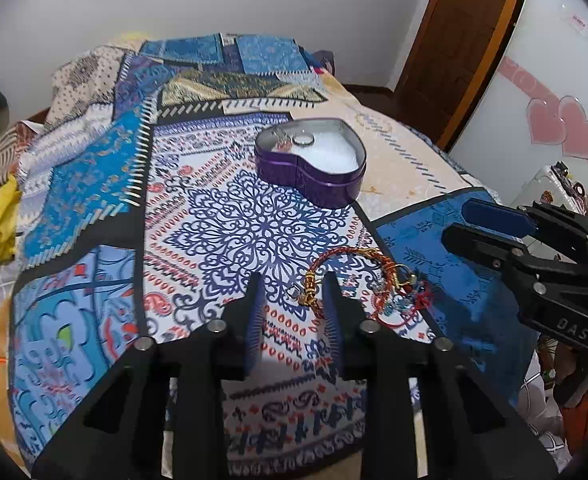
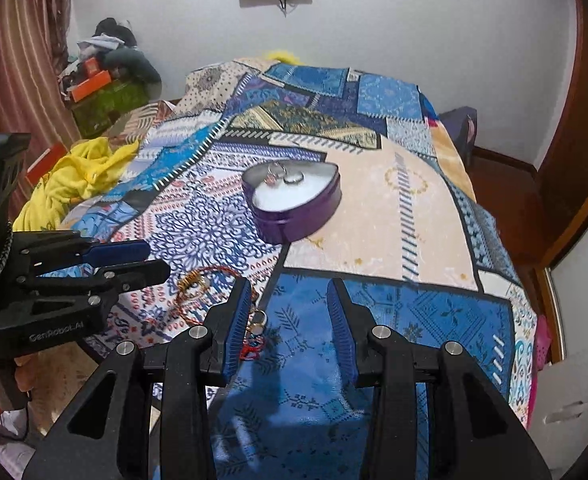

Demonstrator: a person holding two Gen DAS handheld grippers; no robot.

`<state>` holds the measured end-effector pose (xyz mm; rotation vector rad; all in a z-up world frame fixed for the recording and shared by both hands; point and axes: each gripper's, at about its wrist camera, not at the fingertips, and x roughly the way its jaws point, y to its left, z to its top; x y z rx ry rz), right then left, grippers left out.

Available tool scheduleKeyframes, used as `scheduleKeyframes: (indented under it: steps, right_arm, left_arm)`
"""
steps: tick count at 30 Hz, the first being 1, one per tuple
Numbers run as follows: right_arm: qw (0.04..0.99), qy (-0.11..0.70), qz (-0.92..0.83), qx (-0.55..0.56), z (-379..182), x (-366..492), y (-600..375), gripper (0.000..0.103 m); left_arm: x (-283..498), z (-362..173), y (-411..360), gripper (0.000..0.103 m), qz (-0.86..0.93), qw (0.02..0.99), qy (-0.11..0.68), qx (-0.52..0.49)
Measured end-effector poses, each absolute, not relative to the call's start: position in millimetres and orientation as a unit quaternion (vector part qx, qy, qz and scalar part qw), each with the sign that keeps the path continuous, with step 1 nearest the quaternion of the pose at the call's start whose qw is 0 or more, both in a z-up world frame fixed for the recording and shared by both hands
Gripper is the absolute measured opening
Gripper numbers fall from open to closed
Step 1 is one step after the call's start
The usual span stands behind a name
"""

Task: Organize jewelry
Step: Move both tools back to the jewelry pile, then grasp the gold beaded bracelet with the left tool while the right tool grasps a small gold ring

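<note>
1. Two handheld grippers hang over a bed spread with a blue, white and red patchwork quilt (image 1: 197,216).

2. Left wrist view:
   - The left gripper (image 1: 294,312) has its jaws part open with nothing between the pads. No contact with the jewelry shows.
   - A braided red-and-gold cord bracelet with small gold charms (image 1: 334,272) lies on the quilt at the tip of the right-hand jaw. A tangle of thin red thread bracelets with tiny beads (image 1: 398,300) lies just past that jaw's outer side.
   - Beyond the jaw tips sits a purple heart-shaped tin with a white lining (image 1: 314,164), lid off. A silver ring (image 1: 304,140) and some small pieces I cannot identify lie inside.
   - Risk: the jaws sit off-centre from the bracelet, so closing here could pinch only a charm or snag the neighbouring threads and drag both heaps.

3. Right wrist view:
   - The right gripper (image 2: 289,320) stands part open and empty over a blue patch of quilt.
   - The bracelets lie outside its left-hand jaw, some hidden behind it.
   - Risk: both grippers crowd the same heap and could collide.
</note>
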<state>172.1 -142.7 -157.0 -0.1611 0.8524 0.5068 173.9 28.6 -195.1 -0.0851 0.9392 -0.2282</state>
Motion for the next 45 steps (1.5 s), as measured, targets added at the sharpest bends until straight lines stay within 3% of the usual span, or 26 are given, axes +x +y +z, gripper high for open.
scheduleKeyframes:
  steps: [4,19,24,37,45]
  right_arm:
    - [0.873,0.416,0.245,-0.071,-161,176,-145,0.036]
    - [0.865,0.429,0.251,-0.065,-169,178,-144,0.036]
    - [0.868,0.425,0.249,-0.062,-164,177,-145,0.036]
    - [0.866,0.42,0.261,-0.078,-160,174,-127,0.036]
    - [0.842,0.433,0.3,-0.118,-172,175,-92,0.036]
  left_arm:
    - [186,-205,26,0.013,-0.116,0.878,0.463,-0.043]
    - [194,-215,20,0.013,-0.134,0.867,0.476,-0.058]
    - [190,-211,14,0.002,-0.139,0.869,0.472,-0.047]
    - [160,-171,51,0.003,-0.102,0.902,0.416,-0.06]
    - [142,-181,69,0.003,-0.076,0.903,0.421,-0.048]
